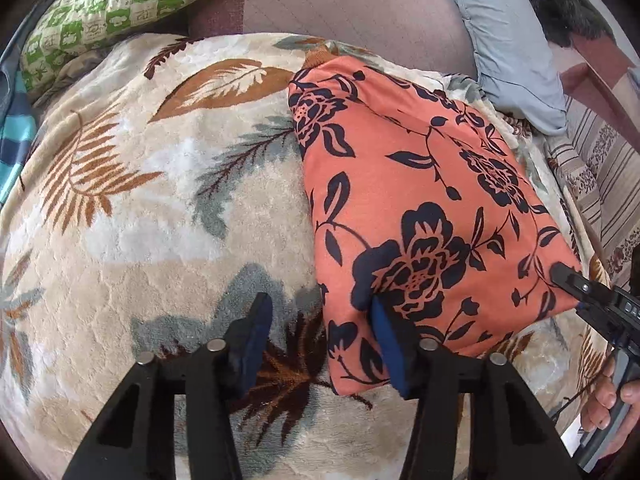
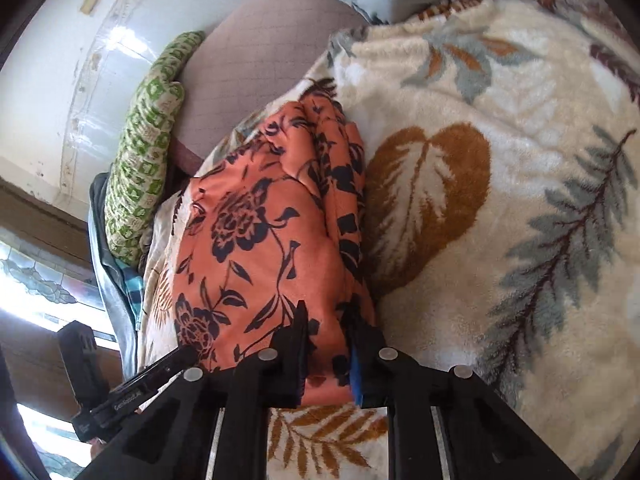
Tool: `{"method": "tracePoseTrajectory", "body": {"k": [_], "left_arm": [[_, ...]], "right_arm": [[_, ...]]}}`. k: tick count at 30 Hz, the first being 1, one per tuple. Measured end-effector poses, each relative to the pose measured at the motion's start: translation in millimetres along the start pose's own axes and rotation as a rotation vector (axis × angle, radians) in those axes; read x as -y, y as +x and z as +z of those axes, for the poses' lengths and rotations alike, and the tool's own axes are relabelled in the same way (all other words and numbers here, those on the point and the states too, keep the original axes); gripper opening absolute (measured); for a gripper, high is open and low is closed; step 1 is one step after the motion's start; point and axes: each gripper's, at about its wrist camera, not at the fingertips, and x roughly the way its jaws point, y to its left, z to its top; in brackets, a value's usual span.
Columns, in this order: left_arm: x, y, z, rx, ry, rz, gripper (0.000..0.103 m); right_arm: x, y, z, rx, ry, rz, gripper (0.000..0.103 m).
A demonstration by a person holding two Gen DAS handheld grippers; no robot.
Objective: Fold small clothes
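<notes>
An orange garment with dark navy flowers (image 1: 412, 184) lies folded into a compact stack on a cream leaf-print blanket (image 1: 140, 200). My left gripper (image 1: 320, 320) is open. Its right finger (image 1: 390, 344) rests on the garment's near left corner, its left finger on the blanket. My right gripper (image 2: 326, 344) is shut on the garment's near edge (image 2: 280, 216), with cloth bunched between the fingers. The right gripper also shows in the left wrist view (image 1: 592, 296) at the garment's right corner. The left gripper shows in the right wrist view (image 2: 160, 372).
A green-and-white patterned pillow (image 1: 120, 4) lies at the back left. A pale blue pillow (image 1: 512, 48) is at the back right, with brown bedding (image 1: 352, 4) between them. Striped fabric (image 1: 600, 184) is at the right. A wall and window (image 2: 40, 80) are beyond.
</notes>
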Motion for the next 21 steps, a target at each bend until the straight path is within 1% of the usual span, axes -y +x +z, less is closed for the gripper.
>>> {"method": "tracePoseTrajectory", "body": {"k": [1, 2, 3, 4, 5, 6, 7, 9, 10, 12, 14, 15, 16, 17, 19, 21], "left_arm": [[0, -5, 1, 0.013, 0.018, 0.016, 0.036], [-1, -9, 1, 0.029, 0.035, 0.037, 0.033], [-3, -11, 1, 0.037, 0.045, 0.047, 0.033], [-7, -8, 1, 0.023, 0.040, 0.038, 0.033], [-11, 0, 0, -0.018, 0.028, 0.009, 0.034], [-14, 7, -2, -0.058, 0.011, -0.008, 0.034], [-16, 8, -6, -0.066, -0.006, -0.011, 0.034], [-17, -4, -5, -0.033, -0.017, -0.031, 0.033], [-16, -15, -3, 0.007, -0.014, -0.038, 0.033], [-9, -36, 5, 0.095, 0.017, -0.032, 0.037], [2, -44, 17, 0.127, 0.048, -0.002, 0.059], [8, -43, 23, 0.137, 0.053, -0.001, 0.062], [13, -39, 31, 0.136, 0.059, 0.001, 0.062], [19, -31, 39, 0.126, 0.064, 0.020, 0.062], [24, -12, 56, 0.113, 0.055, 0.053, 0.062], [25, 8, 71, 0.103, 0.029, 0.079, 0.062]], "right_arm": [[-7, -6, -4, -0.002, -0.017, 0.023, 0.016], [-11, -10, -9, -0.006, -0.029, 0.038, 0.016], [-12, -9, -14, -0.014, -0.034, 0.039, 0.016], [-8, -2, -17, -0.033, -0.025, 0.015, 0.016], [0, 10, -18, -0.061, 0.008, -0.021, 0.017], [15, 23, -18, -0.106, 0.056, -0.026, 0.018], [27, 33, -15, -0.139, 0.111, 0.013, 0.019], [40, 26, -4, -0.150, 0.213, 0.098, 0.020], [40, 17, 1, -0.135, 0.212, 0.107, 0.021], [34, -5, 10, -0.044, 0.160, 0.071, 0.025], [29, -24, 16, 0.055, 0.126, 0.050, 0.025], [27, -32, 18, 0.100, 0.115, 0.041, 0.025], [23, -38, 20, 0.138, 0.094, 0.050, 0.025], [17, -39, 21, 0.151, 0.066, 0.080, 0.025], [0, -30, 23, 0.120, 0.010, 0.136, 0.025], [-24, -15, 21, 0.101, -0.044, 0.140, 0.025]]}}
